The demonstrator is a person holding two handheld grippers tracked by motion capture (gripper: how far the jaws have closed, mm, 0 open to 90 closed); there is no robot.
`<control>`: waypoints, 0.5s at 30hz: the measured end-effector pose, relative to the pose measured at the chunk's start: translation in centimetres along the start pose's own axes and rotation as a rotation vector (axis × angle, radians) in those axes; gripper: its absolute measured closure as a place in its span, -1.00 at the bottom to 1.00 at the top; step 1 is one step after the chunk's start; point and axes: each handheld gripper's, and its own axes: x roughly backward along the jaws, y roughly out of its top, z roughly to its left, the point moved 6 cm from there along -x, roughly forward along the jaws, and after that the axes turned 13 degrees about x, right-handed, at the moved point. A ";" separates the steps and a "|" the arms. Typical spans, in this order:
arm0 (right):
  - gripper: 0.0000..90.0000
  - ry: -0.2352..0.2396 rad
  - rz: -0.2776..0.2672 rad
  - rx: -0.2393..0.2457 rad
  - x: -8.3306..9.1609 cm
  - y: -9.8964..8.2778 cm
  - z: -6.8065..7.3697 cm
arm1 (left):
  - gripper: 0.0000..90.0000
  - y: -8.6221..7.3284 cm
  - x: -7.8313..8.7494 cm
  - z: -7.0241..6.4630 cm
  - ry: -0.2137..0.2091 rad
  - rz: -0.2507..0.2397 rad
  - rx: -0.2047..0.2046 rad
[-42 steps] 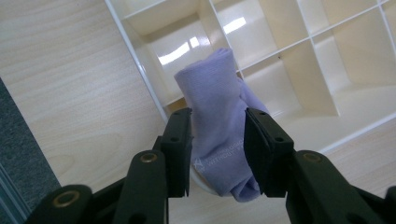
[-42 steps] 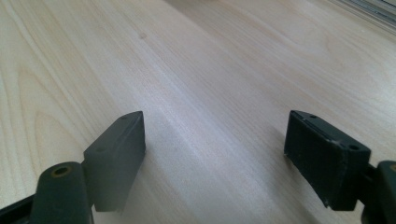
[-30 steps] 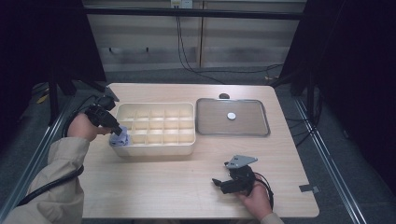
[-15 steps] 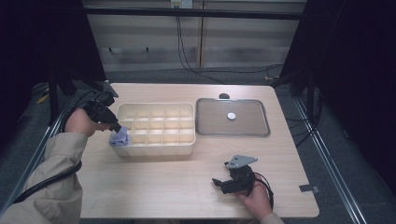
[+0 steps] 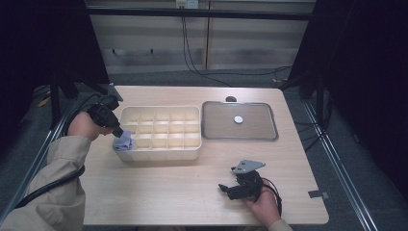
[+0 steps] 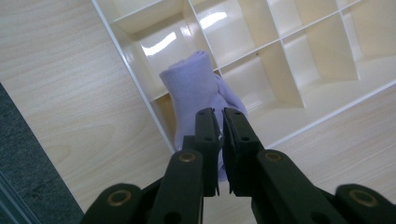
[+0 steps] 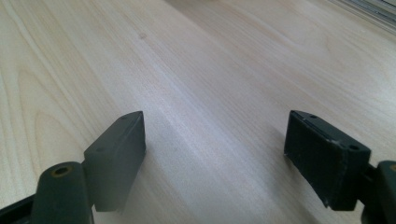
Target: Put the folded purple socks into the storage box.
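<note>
Left gripper (image 6: 219,128) jaws just closed, now clamping purple cloth (image 6: 198,91) at divided tray's (image 5: 163,155) left end, right gripper (image 7: 215,154) gaping, resting near tabletop's front edge.

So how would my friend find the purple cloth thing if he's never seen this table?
Find the cream divided box in the table's middle. At its near left corner the left gripper pinches a folded lilac cloth, the one soft, coloured thing there.

The person wears a beige sleeve (image 5: 57,183). Both grippers are black: the left gripper (image 6: 219,126) has brass-coloured screws, the right gripper (image 5: 226,188) a grey three-cornered plate and black cable.
</note>
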 end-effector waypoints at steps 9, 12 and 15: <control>-0.55 0.000 0.000 0.000 0.0 0.0 0.0 | 1.00 0.0 -0.5 0.0 0.013 0.017 -0.005; -0.55 0.001 0.000 0.000 0.0 0.0 0.0 | 1.00 0.1 -0.8 0.0 0.014 0.015 -0.004; -0.55 0.000 0.000 0.000 0.0 0.0 0.0 | 1.00 0.1 -1.1 0.0 0.016 0.010 -0.002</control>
